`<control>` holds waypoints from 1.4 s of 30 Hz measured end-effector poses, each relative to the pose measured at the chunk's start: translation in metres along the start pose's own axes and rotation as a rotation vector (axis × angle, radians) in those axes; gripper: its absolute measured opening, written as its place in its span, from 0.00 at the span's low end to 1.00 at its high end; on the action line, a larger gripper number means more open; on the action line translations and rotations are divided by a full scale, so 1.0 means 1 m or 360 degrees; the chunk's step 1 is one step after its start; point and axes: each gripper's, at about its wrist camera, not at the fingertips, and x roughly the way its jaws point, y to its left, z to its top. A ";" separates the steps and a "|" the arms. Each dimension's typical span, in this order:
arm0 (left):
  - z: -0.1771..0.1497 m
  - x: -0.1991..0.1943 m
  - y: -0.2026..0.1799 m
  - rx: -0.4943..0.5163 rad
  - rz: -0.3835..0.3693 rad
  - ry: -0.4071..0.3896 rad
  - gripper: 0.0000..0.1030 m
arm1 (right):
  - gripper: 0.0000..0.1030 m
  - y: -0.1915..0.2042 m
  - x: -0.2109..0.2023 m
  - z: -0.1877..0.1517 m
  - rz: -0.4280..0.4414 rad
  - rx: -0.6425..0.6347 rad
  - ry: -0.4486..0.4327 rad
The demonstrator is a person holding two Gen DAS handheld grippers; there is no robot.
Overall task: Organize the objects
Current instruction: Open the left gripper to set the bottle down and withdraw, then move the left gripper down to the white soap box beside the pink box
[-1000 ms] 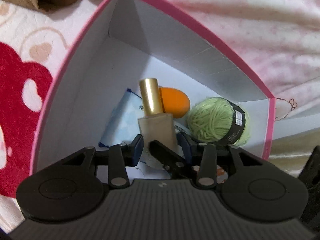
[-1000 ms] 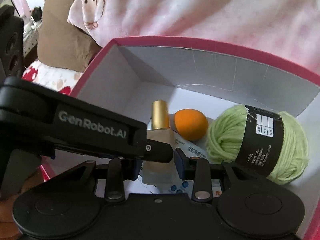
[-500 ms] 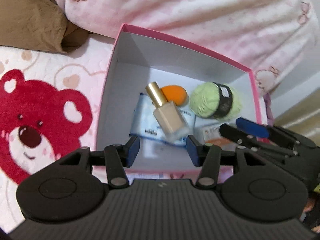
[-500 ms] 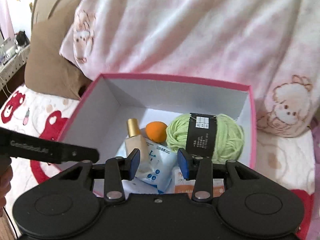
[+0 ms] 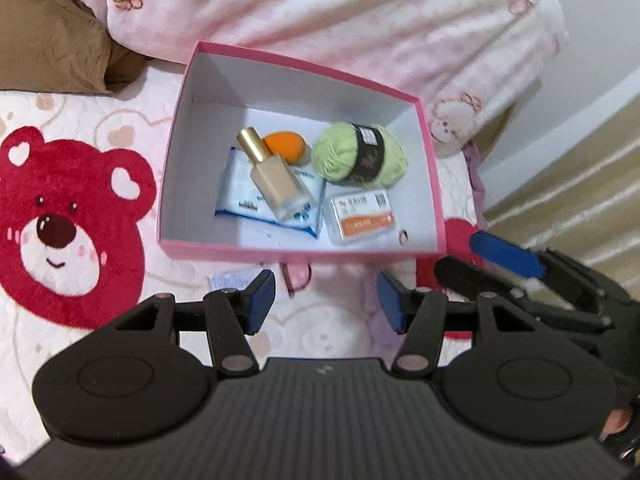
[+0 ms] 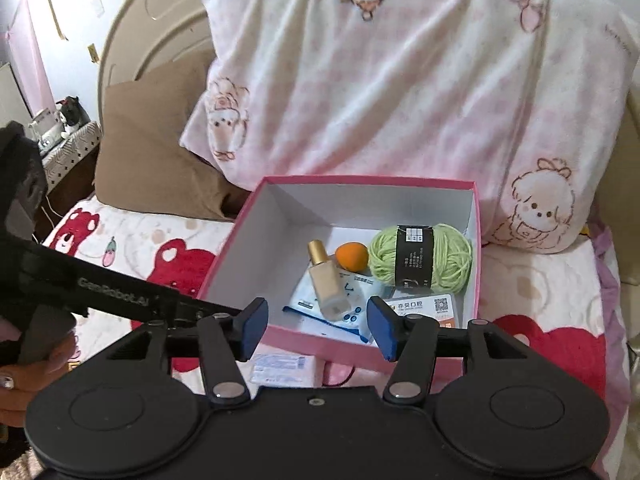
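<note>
Pink cardboard forms the box (image 5: 296, 250) that sits on the bed, its far wall against a heaped pink-and-white blanket (image 6: 400, 80). Inside, a foundation bottle (image 5: 274, 182) with a gold cap lies on a blue-and-white wipes packet (image 5: 236, 188) near the box's left wall; an orange sponge (image 5: 286, 146) lies just beyond it, touching the bottle's neck. A ball of green yarn (image 5: 360, 156) with a black band rests toward the far right corner, and a small clear case (image 5: 362, 218) with an orange label lies at the near right corner. The left tongs (image 5: 326, 306) hang over the bedspread (image 5: 168, 280) before the box's near wall, half spread and empty, having just been opening. The right tongs (image 6: 316, 328) are likewise half spread, just opened further, gripping nothing.
</note>
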 end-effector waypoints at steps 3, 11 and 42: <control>-0.011 -0.012 -0.002 0.0015 -0.0052 0.0023 0.55 | 0.60 0.010 -0.022 0.000 0.0018 -0.0035 0.0003; -0.042 -0.035 0.002 0.0119 0.0040 0.0045 0.62 | 0.71 0.031 -0.064 -0.021 0.0054 -0.0140 -0.0036; -0.054 0.094 0.103 0.0259 -0.0110 -0.0079 0.62 | 0.90 0.059 0.126 -0.142 -0.0056 -0.0324 -0.0047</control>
